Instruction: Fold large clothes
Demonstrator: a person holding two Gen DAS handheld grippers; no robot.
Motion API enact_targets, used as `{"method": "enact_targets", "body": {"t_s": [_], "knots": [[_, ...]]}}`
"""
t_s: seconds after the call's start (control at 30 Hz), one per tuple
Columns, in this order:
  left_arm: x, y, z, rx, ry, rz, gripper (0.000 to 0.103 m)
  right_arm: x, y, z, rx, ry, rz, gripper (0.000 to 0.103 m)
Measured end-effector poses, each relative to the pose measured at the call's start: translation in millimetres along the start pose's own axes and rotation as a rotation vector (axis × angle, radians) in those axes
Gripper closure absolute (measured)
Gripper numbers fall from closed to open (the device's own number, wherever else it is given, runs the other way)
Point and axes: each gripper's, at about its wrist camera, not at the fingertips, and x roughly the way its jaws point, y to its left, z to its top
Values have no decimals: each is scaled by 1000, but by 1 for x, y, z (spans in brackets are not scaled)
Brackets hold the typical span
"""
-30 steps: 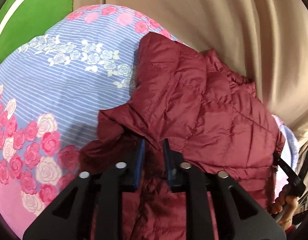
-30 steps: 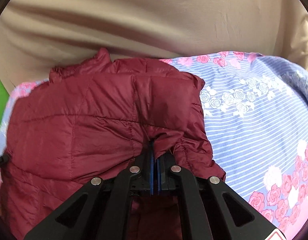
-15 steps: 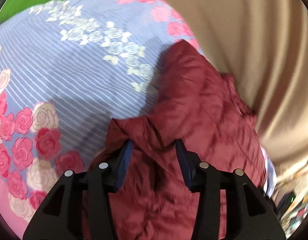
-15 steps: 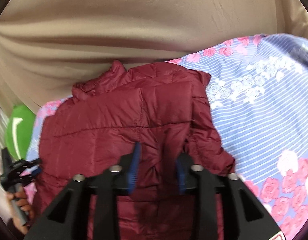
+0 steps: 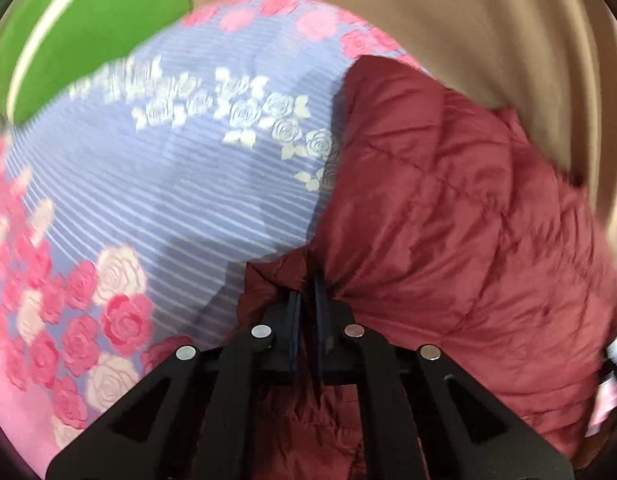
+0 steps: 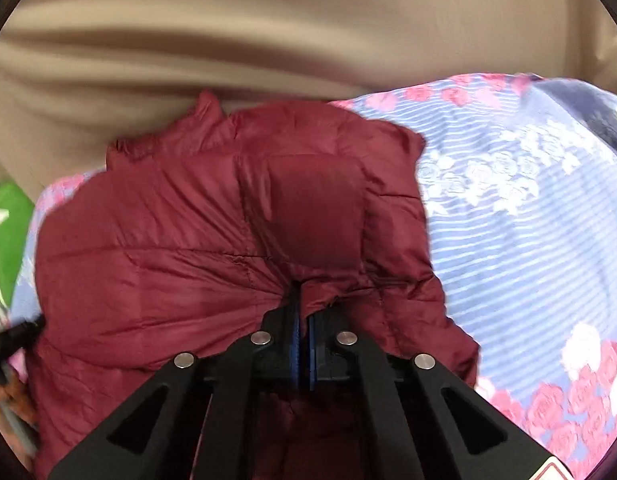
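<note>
A dark red quilted jacket (image 5: pixel 448 220) lies on a bed, bunched against the curtain. In the left wrist view my left gripper (image 5: pixel 306 292) has its jaws closing tight on a pinch of the jacket's left edge, and fabric puckers around the pads. In the right wrist view the jacket (image 6: pixel 168 240) fills the middle. My right gripper (image 6: pixel 302 300) has its jaws closing on a fold near the jacket's right side, with cloth gathered between the blue pads. The jacket's lower part is hidden under both grippers.
The bed sheet (image 5: pixel 188 200) is blue-striped with pink and white roses and spreads left of the jacket, and right of it in the right wrist view (image 6: pixel 528 260). A green pillow (image 5: pixel 88 32) lies at the far corner. A beige curtain (image 6: pixel 268 40) hangs behind.
Both grippers opened half a second ago and have now clamped on the jacket again. The left wrist view swung back so the green pillow shows once more.
</note>
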Motion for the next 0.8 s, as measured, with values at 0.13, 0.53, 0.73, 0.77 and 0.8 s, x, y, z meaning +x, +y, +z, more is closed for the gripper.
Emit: {"method": "enact_targets", "body": {"t_s": [0.13, 0.53, 0.73, 0.77, 0.8], "knots": [[0, -6, -4, 29, -25, 39, 98, -38, -1, 6, 104, -107, -65, 85], [3, -9, -6, 49, -29, 52, 98, 2, 195, -44, -428, 6, 182, 93], [3, -12, -7, 64, -28, 65, 98, -4, 96, -31, -306, -25, 88, 102], [3, -12, -7, 66, -27, 66, 98, -8, 74, -26, -264, -37, 53, 101], [3, -13, -7, 67, -27, 67, 98, -13, 41, -19, -204, -51, 8, 102]]}}
